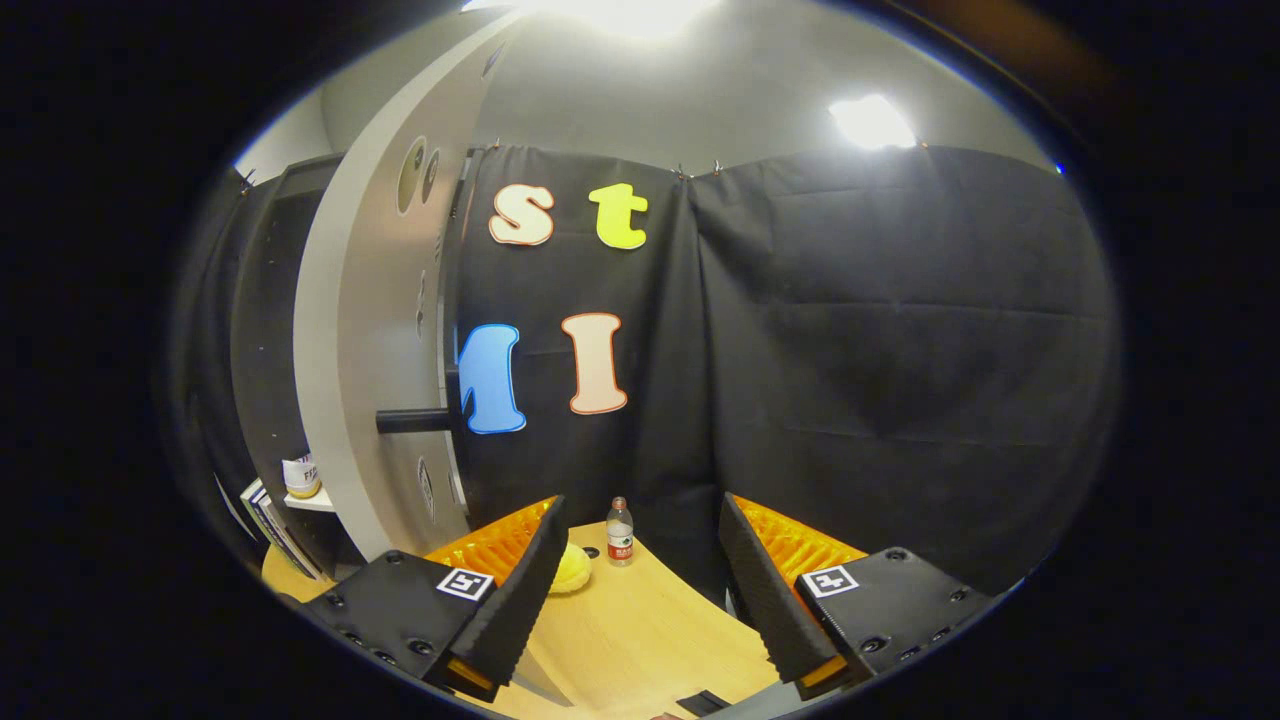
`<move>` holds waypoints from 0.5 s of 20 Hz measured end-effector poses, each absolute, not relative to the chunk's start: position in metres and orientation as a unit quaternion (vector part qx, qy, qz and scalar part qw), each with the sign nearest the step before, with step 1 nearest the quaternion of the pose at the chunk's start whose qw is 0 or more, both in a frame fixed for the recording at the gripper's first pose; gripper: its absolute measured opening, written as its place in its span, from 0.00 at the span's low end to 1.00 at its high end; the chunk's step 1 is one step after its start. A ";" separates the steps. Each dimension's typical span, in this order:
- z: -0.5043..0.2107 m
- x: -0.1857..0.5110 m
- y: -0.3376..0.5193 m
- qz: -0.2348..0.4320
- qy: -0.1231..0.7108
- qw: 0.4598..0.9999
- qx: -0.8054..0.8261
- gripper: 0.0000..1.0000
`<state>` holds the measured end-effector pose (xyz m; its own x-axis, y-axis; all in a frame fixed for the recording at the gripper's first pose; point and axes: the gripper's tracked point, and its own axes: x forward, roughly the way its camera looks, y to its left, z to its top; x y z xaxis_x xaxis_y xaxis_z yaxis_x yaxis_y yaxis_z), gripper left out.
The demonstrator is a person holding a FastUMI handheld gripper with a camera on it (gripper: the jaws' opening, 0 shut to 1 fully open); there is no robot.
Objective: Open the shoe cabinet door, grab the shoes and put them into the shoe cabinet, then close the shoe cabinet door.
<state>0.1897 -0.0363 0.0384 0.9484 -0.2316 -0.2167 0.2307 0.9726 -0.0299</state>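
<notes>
Wooden surface [640, 640] lies under the claw [640, 625], whose fingers are spread wide with nothing between them. Just ahead stand a bottle [620, 532] and a yellow lump [572, 570]. Further left, the cabinet door [375, 330] stands open, handle [413, 421] jutting out.

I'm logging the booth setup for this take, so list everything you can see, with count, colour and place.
Open cabinet door: one, pale grey, swung out ahead of the left finger, dark bar handle on its edge.
Dark cabinet: one, behind the door, a small jar on its white shelf.
Books: a few, leaning under that shelf.
Light wooden tabletop: one, beneath the fingers.
Clear plastic water bottle: one, red label, upright beyond the fingers.
Yellow rounded object: one, beside the left finger, partly hidden.
Gripper: one, jaws open, holding nothing.
</notes>
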 end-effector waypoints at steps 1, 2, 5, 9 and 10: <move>0.038 0.187 -0.027 -0.112 0.109 0.988 0.000 0.96; 0.037 0.186 -0.019 -0.106 0.109 0.988 0.003 0.96; 0.037 0.184 -0.002 -0.082 0.110 0.991 0.006 0.96; 0.038 0.181 0.019 -0.054 0.109 0.992 0.005 0.96; 0.037 0.180 0.026 -0.047 0.109 0.993 0.006 0.96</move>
<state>0.1800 0.0257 0.0368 0.9717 -0.0923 -0.2174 0.0950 0.9955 0.0020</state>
